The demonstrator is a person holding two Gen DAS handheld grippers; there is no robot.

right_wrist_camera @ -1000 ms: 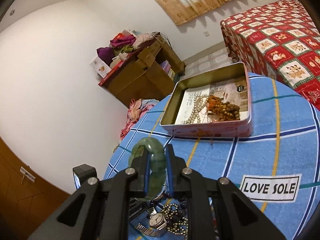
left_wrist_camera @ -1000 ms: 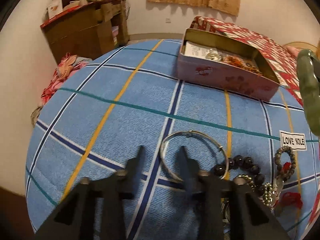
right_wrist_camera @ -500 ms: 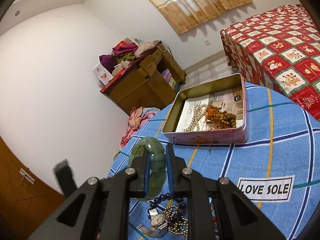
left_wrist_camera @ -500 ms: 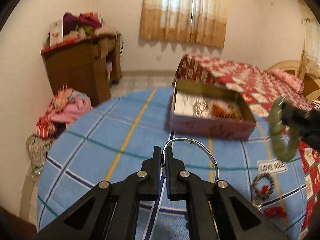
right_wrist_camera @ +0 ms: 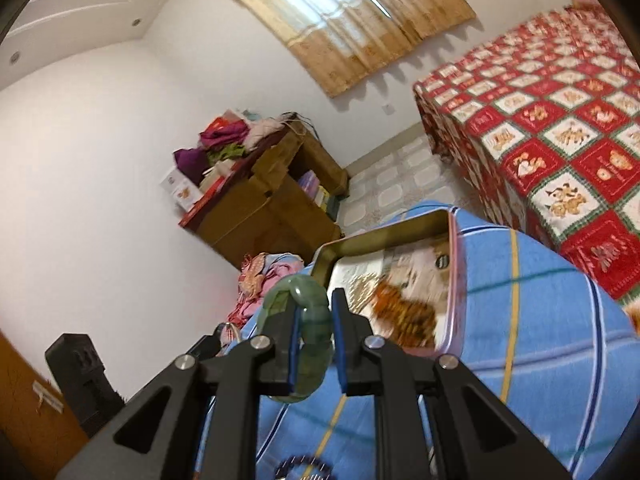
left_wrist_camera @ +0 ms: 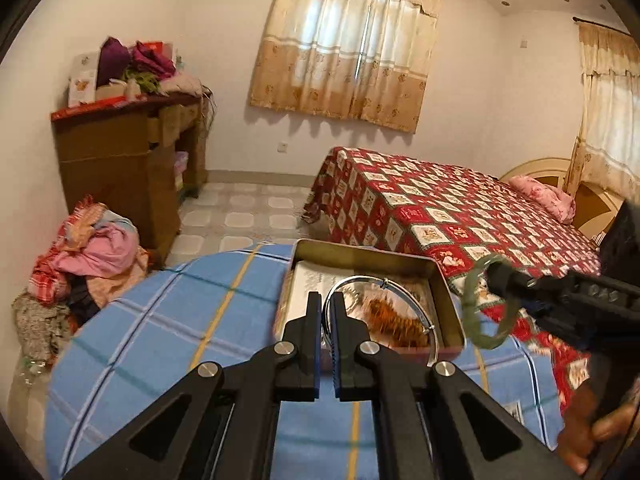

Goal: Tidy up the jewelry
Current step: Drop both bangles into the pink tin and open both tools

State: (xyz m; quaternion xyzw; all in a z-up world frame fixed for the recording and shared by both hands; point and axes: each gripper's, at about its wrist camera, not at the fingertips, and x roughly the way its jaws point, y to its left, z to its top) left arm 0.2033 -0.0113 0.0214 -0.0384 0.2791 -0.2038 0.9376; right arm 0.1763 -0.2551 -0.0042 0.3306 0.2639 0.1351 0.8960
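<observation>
Tin (left_wrist_camera: pixel 450 300) lies just ahead of both bangles.
Our left hand-held gripper (left_wrist_camera: pixel 328 312) pinches the silver bangle (left_wrist_camera: pixel 394 285); the right hand-held gripper (right_wrist_camera: pixel 314 312) clamps the jade bangle (right_wrist_camera: pixel 308 300).

Tin (left_wrist_camera: pixel 448 304): sat on table (left_wrist_camera: pixel 160 340), beads (left_wrist_camera: pixel 394 322) inside.
Bed (left_wrist_camera: pixel 440 208): stood behind table.
Cabinet (left_wrist_camera: pixel 120 160): stood far left.

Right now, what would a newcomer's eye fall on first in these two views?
Each pair of tongs holds a bangle in the air: the left tongs pinch a thin silver bangle in front of the open tin box, and the right tongs clamp a chunky green jade bangle. Behind, a red patchwork bed fills the room.
</observation>
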